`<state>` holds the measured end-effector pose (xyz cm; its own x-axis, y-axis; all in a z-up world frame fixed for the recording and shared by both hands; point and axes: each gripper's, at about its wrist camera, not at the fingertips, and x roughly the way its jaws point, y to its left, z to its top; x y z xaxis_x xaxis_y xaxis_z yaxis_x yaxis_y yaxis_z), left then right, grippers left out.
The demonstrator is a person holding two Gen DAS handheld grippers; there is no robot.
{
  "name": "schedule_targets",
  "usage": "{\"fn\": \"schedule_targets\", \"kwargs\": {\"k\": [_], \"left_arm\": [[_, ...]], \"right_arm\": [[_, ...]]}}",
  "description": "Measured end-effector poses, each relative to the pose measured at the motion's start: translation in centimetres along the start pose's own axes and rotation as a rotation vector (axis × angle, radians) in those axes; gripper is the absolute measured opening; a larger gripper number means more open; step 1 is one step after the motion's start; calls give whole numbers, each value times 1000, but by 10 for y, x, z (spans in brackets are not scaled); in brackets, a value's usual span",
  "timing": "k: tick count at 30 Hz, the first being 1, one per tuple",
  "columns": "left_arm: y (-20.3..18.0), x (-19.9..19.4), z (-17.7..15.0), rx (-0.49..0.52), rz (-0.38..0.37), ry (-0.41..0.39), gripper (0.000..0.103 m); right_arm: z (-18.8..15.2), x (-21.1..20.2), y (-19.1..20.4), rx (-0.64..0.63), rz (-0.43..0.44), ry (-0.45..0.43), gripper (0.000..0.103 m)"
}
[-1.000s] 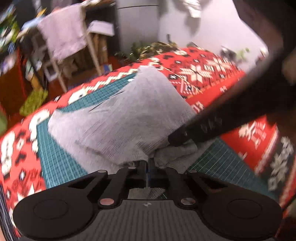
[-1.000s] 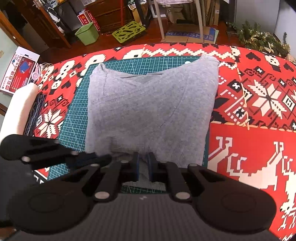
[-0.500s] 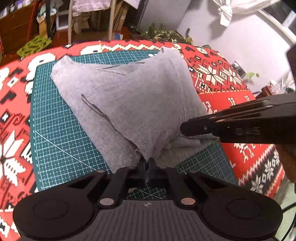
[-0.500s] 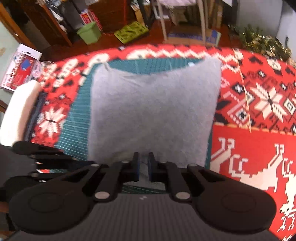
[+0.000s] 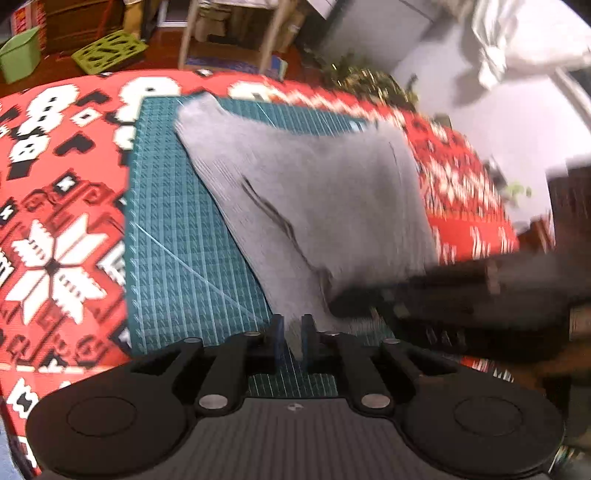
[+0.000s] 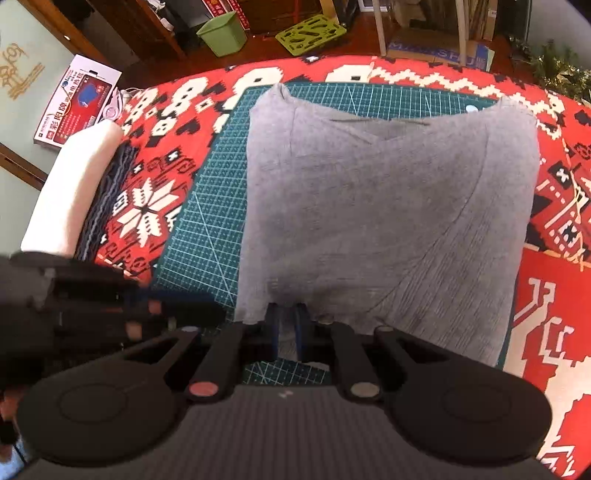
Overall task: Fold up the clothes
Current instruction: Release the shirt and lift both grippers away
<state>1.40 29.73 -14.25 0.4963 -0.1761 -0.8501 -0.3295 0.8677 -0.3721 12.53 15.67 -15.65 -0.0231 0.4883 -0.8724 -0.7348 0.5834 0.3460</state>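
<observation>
A grey garment (image 6: 388, 221) lies folded on a green cutting mat (image 6: 210, 221), neckline at the far side. My right gripper (image 6: 287, 325) is shut on the garment's near edge, left of its middle. In the left wrist view the same garment (image 5: 325, 206) rises from the mat (image 5: 184, 240) towards the near right. My left gripper (image 5: 291, 332) is shut on that near edge, with grey cloth between its fingers. Each gripper shows blurred in the other's view: the right one (image 5: 461, 291) at the right, the left one (image 6: 92, 306) at the left.
A red, white and black patterned cloth (image 6: 546, 295) covers the table around the mat. A white roll (image 6: 70, 192) lies at the table's left edge. On the floor beyond are a green bin (image 6: 221, 33), a lime crate (image 6: 310, 33) and stool legs (image 6: 380, 33).
The left wrist view has swung from tilted to level, and the mat now fills its left side. Both grippers kept their hold on the near edge, and the right one shifted slightly left.
</observation>
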Motion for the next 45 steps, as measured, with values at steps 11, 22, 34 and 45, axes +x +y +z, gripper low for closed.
{"fn": "schedule_targets", "kwargs": {"k": [11,22,34,45], "left_arm": [[24,27,65,-114,5,-81,30],[15,19,80,36,46,-165,1],[19,39,73,58,132,-151,3],[15,16,61,-10,105,-134,12]], "right_arm": [[30,-32,-16,41,-37,-61,10],[19,9,-15,63,6,52,10],[22,-5,-16,68,-13,4,11],[-24,-51,-66,202,-151,4,11]]}}
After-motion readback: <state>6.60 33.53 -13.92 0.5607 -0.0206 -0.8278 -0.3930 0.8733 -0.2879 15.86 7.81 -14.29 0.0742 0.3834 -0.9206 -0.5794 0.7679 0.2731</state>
